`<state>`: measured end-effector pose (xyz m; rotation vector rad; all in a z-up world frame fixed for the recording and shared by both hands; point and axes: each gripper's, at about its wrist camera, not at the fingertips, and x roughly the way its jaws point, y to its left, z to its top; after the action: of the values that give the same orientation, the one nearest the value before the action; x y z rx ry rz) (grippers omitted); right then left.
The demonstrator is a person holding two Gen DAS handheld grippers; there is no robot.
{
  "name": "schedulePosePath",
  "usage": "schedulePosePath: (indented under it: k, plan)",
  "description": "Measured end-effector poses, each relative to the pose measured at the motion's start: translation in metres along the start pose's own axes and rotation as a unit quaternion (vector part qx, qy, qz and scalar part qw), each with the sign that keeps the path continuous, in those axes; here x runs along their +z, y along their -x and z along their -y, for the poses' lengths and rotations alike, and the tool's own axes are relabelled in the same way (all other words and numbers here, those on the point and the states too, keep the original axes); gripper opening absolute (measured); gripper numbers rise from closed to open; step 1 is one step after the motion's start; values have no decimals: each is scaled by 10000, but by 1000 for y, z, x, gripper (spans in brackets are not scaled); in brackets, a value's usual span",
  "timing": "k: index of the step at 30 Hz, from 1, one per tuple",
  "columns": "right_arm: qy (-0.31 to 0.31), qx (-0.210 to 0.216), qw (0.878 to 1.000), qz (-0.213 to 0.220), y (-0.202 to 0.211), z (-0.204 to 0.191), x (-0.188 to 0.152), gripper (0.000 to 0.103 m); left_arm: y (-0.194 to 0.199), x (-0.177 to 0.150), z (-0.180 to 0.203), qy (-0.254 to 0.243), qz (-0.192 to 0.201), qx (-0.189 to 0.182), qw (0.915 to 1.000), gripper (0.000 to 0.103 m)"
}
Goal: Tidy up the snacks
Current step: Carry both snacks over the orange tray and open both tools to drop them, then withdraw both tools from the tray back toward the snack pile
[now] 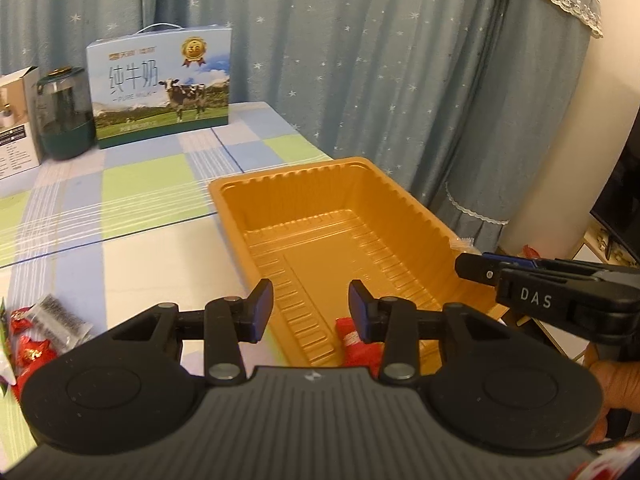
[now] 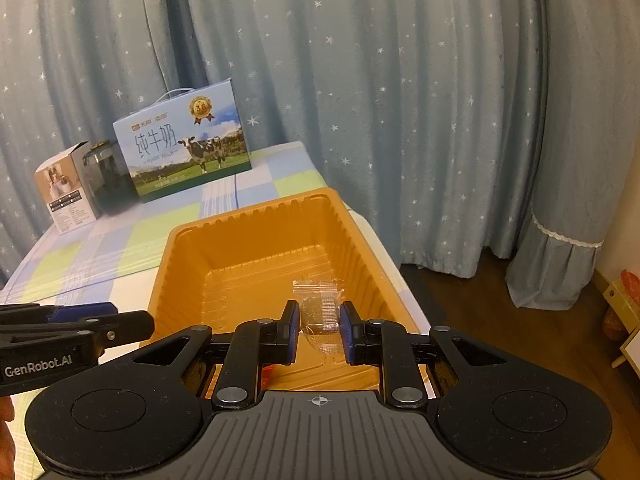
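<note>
An orange plastic tray (image 1: 256,216) sits on the checked tablecloth; it also shows in the right wrist view (image 2: 176,276). My left gripper (image 1: 310,310) is open over the tray's near end, with a red wrapped snack (image 1: 354,344) lying in the tray just below its right finger. My right gripper (image 2: 319,330) holds a clear-wrapped snack (image 2: 320,312) between its fingers above the tray's near right part. The right gripper also shows at the right edge of the left wrist view (image 1: 466,266). Loose snacks (image 1: 36,340), red and clear-wrapped, lie on the table at the left.
A blue milk carton box (image 1: 160,88) stands at the table's far side beside a dark green jar (image 1: 66,114) and a white box (image 1: 16,120). Starred blue curtains hang behind. The table's right edge runs close to the tray, with wooden floor (image 2: 480,288) beyond.
</note>
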<state>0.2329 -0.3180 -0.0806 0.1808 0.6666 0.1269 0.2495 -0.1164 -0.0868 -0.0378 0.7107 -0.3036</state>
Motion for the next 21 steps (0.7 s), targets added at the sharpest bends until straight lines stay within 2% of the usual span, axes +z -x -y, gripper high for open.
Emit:
schedulePosePath:
  k: [5, 7, 9, 10, 11, 21]
  plan:
    - [-19, 83, 10000, -29, -2, -4, 3, 22, 7, -2, -6, 29, 27, 48, 10000, 38]
    - [-161, 322, 9993, -33, -3, -2, 5, 22, 9, -3, -8, 62, 15, 63, 10000, 41]
    - [-284, 396, 9988, -13, -2, 0, 8, 32, 11, -4, -12, 97, 1, 86, 9999, 43]
    - [-312, 371, 9988, 41, 1, 0, 8, 50, 12, -5, -13, 115, -10, 109, 9999, 45]
    - [-348, 366, 9987, 104, 4, 1, 9, 59, 14, -6, -15, 128, -12, 130, 9998, 46]
    - [-276, 232, 9993, 95, 41, -14, 5, 60, 52, -23, -27, 276, -20, 291, 9992, 50]
